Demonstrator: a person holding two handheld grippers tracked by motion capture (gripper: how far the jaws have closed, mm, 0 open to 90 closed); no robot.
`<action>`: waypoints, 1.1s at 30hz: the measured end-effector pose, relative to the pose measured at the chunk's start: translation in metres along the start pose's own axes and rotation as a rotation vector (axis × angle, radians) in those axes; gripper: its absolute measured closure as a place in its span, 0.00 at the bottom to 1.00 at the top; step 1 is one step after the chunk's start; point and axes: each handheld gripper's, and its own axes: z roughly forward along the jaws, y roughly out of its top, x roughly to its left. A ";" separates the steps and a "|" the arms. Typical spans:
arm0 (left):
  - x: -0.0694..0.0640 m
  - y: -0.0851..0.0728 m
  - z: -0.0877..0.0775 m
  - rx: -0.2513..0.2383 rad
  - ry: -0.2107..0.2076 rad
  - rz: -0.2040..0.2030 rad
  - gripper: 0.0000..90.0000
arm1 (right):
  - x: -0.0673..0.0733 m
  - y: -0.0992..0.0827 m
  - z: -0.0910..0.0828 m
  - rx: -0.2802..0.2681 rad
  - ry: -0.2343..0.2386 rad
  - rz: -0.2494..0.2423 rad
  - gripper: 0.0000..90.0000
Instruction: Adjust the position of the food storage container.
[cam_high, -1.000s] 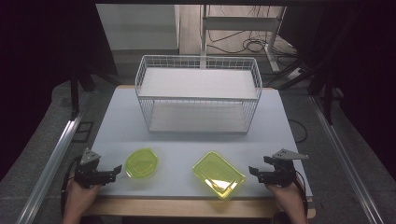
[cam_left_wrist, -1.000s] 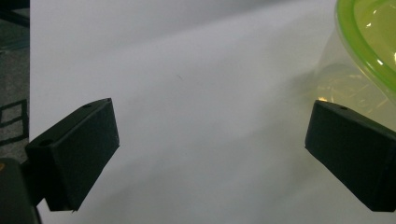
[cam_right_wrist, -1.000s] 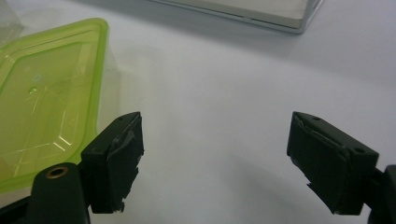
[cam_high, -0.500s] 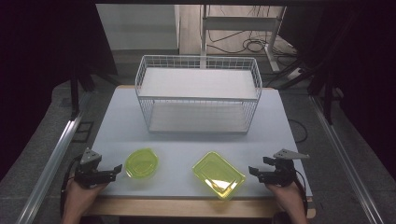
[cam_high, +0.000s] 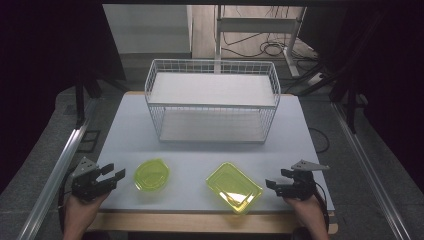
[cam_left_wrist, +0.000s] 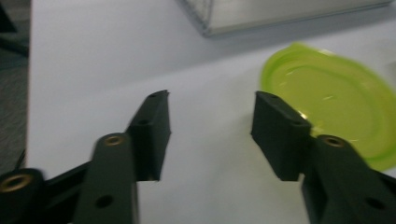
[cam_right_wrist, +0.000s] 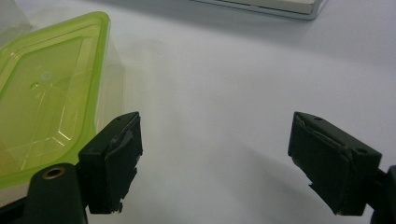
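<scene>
The left tool (cam_high: 114, 176) has just been closing its jaws, and there is nothing between them, only bare worktop (cam_high: 200, 150). Compared with a moment ago it also sits a little higher. I think the person is trying out the tool and getting ready to reach for the round green lid (cam_high: 151, 174), which lies flat just ahead of the left tool and a bit to its right, not touching it. In the left gripper view the round green lid (cam_left_wrist: 334, 100) sits past the right jaw. The jaws are now half open.

The right tool (cam_high: 277, 182) stays where it was, low at the near edge of the worktop, jaws wide and empty. The square green lid (cam_high: 234, 187) lies just to its left, close but apart. Far ahead of both tools stands the white wire basket (cam_high: 212, 102)
</scene>
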 end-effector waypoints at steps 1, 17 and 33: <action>-0.004 0.002 -0.001 -0.006 -0.011 0.013 0.64 | 0.000 0.000 0.000 0.000 0.000 -0.001 0.20; -0.066 0.018 -0.003 -0.012 -0.183 0.172 1.00 | 0.002 0.001 0.001 -0.004 0.000 -0.013 0.20; -0.114 0.016 0.035 0.099 -0.283 0.268 1.00 | 0.002 0.000 0.003 0.009 -0.005 -0.012 0.20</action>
